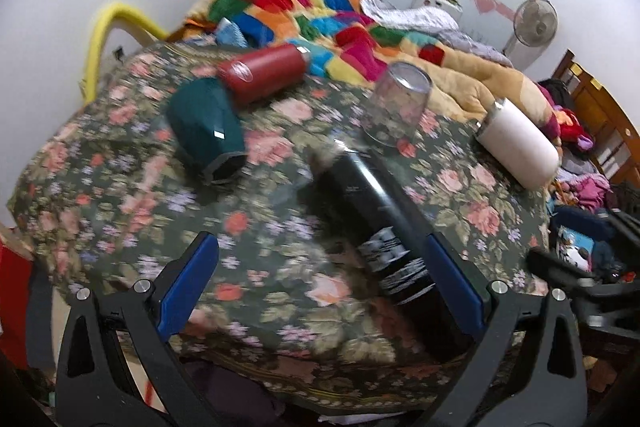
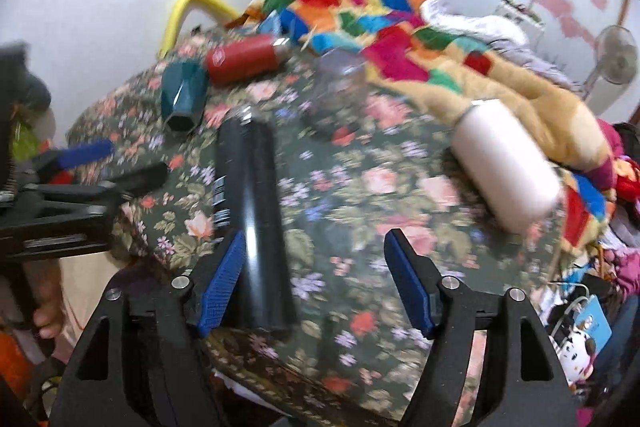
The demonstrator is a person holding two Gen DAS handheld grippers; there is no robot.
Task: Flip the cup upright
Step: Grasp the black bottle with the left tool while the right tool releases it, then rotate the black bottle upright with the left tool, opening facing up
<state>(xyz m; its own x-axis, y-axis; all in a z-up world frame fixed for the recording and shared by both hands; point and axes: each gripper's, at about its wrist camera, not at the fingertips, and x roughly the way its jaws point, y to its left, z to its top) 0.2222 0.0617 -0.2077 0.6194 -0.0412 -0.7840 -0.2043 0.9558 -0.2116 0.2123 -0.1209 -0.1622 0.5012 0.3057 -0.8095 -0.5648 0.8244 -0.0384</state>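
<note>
Cups and flasks lie scattered on the floral cloth that covers the desk. Whether anything is inside them cannot be told; the one open mouth in view, on the teal cup, shows only dark. That cup lies on its side with its faceted body toward the back and its mouth toward the camera. Just behind it a red flask lies on its side, touching or nearly touching the teal one. A clear cup stands mouth-down near the middle, its base up. A white flask lies on its side at the right edge, its metal end toward the middle of the desk.

A black flask lies lengthwise near the front edge, glossy, with white lettering on its side and a pale cap at its far end.

The left tool is spread wide, nothing between its blue pads; the black flask's near part lies just beside its right pad. The right tool is also wide and holds nothing, with the flask's near end against or just beside its left pad.

Only the right view shows the left tool from outside, at the left of the frame, plus a bare foot below. Only the left view shows the lettering clearly.
</note>
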